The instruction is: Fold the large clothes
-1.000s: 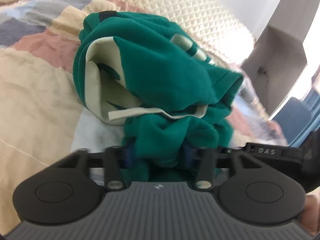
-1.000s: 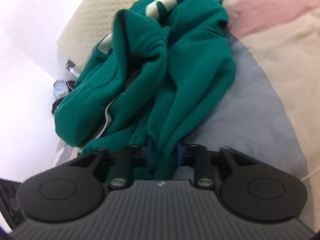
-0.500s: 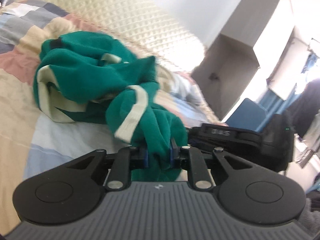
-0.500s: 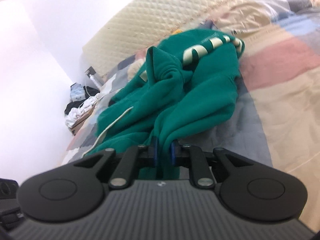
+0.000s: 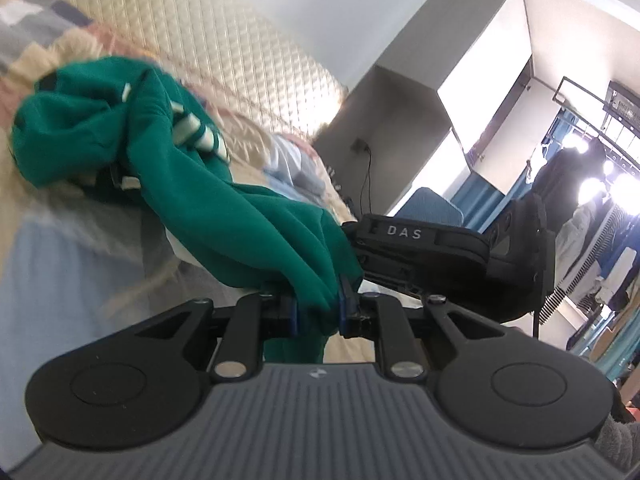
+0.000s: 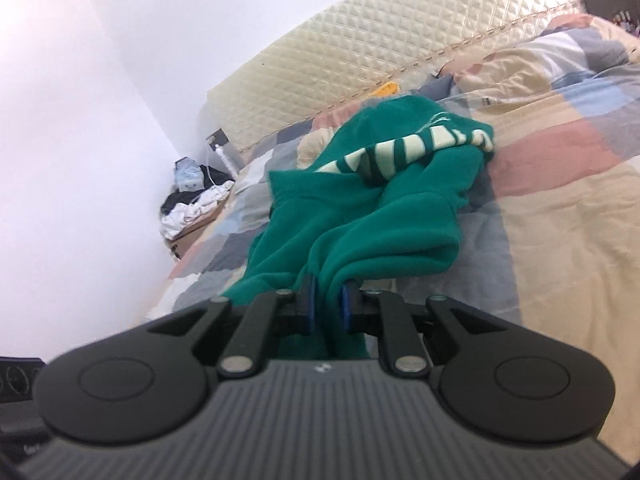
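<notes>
A green sweatshirt [image 5: 188, 184] with cream lettering lies bunched on a patchwork bed cover [image 5: 52, 280], partly lifted off it. My left gripper [image 5: 318, 312] is shut on a thick fold of its green cloth, which stretches back toward the heap. In the right wrist view the same green sweatshirt [image 6: 372, 216] runs from the bed to my right gripper [image 6: 327, 308], which is shut on another fold. The other gripper's black body [image 5: 432, 256], marked DAS, sits close to the right of the left one. How much cloth hangs below the pads is hidden.
A quilted cream headboard [image 6: 400, 40] backs the bed. A grey cabinet [image 5: 432, 92] and a blue chair [image 5: 430, 208] stand to the right; hanging clothes [image 5: 592, 232] are farther off. A pile of things [image 6: 192, 204] lies by the white wall [image 6: 72, 120]. Pillows [image 6: 540, 60] rest at the head.
Both grippers have risen and pulled back from the heap, drawing the green cloth out into long taut folds. The left jaws closed tighter on their fold; the views tilted up toward headboard and room.
</notes>
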Demonstrator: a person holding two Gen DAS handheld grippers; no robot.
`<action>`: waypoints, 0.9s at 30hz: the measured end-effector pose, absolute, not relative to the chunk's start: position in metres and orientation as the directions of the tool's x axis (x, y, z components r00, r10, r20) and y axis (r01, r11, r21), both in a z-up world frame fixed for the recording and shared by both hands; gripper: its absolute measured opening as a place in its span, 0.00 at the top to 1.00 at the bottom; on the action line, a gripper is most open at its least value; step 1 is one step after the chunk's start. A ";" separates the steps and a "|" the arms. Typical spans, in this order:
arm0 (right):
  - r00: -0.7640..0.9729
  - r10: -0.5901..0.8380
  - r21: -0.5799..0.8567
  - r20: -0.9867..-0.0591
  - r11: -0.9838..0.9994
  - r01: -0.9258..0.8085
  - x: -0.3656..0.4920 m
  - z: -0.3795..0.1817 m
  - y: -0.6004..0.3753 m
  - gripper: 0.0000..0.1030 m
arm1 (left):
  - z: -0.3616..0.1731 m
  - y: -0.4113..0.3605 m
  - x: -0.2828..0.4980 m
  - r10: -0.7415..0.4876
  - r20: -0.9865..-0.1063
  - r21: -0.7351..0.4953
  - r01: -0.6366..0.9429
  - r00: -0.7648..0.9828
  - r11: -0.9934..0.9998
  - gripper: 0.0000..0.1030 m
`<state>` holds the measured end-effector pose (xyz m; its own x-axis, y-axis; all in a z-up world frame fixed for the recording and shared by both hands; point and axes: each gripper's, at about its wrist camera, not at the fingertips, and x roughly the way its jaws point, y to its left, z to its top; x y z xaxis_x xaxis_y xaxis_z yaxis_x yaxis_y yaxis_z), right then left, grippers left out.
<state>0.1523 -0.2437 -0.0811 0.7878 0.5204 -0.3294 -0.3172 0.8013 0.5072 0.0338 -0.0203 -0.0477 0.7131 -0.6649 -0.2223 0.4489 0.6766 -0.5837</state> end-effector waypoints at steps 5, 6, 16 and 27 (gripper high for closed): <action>0.765 0.455 0.466 -0.457 0.854 -0.230 0.144 -0.097 -0.246 0.85 | -0.059 -0.037 0.032 -0.675 -0.335 -0.597 0.407 0.657 0.692 0.81; 0.756 0.441 0.456 -0.484 0.864 -0.213 0.145 -0.101 -0.246 0.85 | -0.061 -0.039 0.034 -0.662 -0.373 -0.597 0.379 0.650 0.707 0.80; 0.687 0.421 0.508 -0.592 0.857 -0.087 0.157 -0.132 -0.247 0.73 | -0.053 -0.015 0.040 -0.582 -0.465 -0.597 0.249 0.667 0.762 0.28; 0.774 0.365 0.526 -0.518 0.849 -0.048 0.187 -0.107 -0.266 0.34 | -0.022 0.035 0.089 -0.494 -0.388 -0.551 0.234 0.778 0.801 0.20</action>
<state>0.1868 -0.2659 -0.1068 0.7740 0.3647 -0.5177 -0.0479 0.8489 0.5264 0.0894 0.0346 -0.0222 0.7781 -0.4938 -0.3883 0.2338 0.8014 -0.5506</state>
